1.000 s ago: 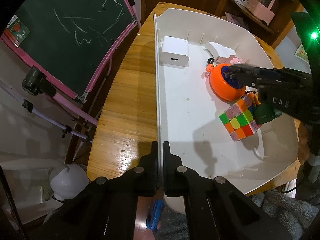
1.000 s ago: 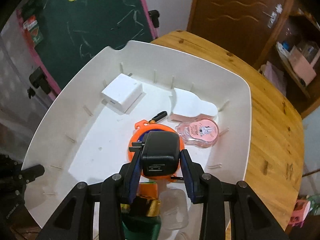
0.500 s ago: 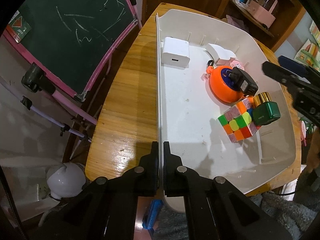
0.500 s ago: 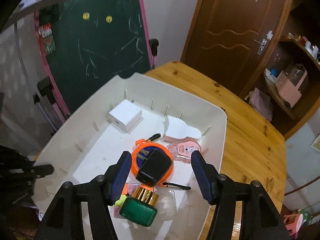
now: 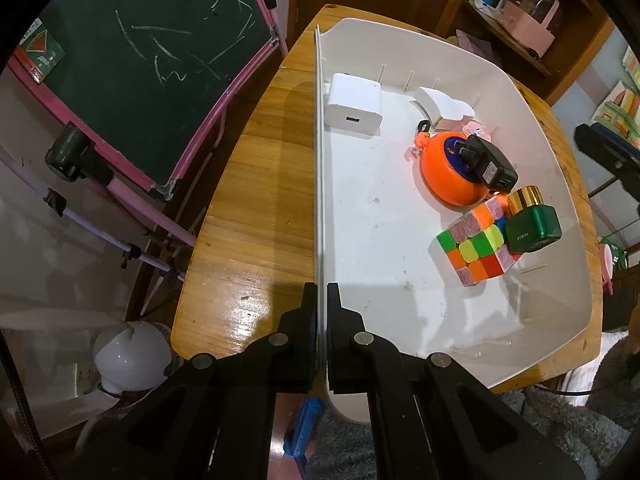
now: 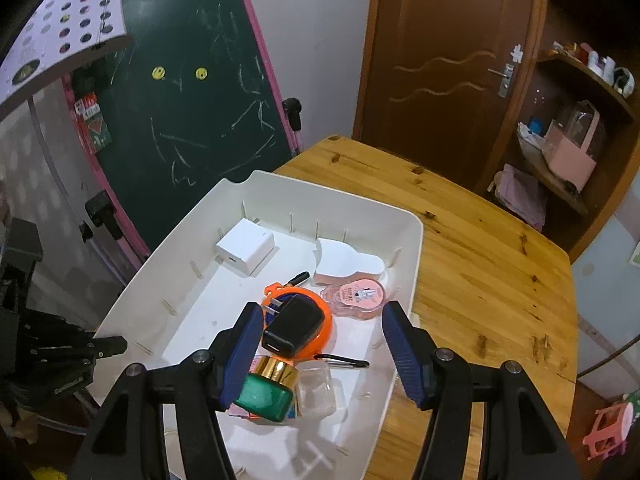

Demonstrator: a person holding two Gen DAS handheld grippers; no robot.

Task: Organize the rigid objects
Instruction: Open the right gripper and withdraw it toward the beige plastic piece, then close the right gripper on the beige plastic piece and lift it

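Observation:
A white tray (image 5: 400,208) lies on the wooden table (image 5: 260,200). My left gripper (image 5: 320,308) is shut on the tray's near left rim. In the tray, a black charger (image 6: 292,326) lies on top of an orange tape measure (image 6: 325,334). My right gripper (image 6: 322,320) hovers above them, open, with nothing between its blue pads (image 6: 246,354). Beside them are a colour cube (image 5: 476,246), a green jar with a gold lid (image 5: 532,226), a white charger (image 5: 354,106) and a pink case (image 6: 356,294).
A white block (image 6: 348,260) and a clear small box (image 6: 318,388) also lie in the tray. A green chalkboard (image 5: 140,52) stands left of the table, with a door (image 6: 440,52) and shelves (image 6: 568,152) behind. Bare wood (image 6: 480,280) lies right of the tray.
My right gripper opened and let go of the black charger, then rose and drew back from the tray. The charger now rests on the orange tape measure. The left gripper kept still.

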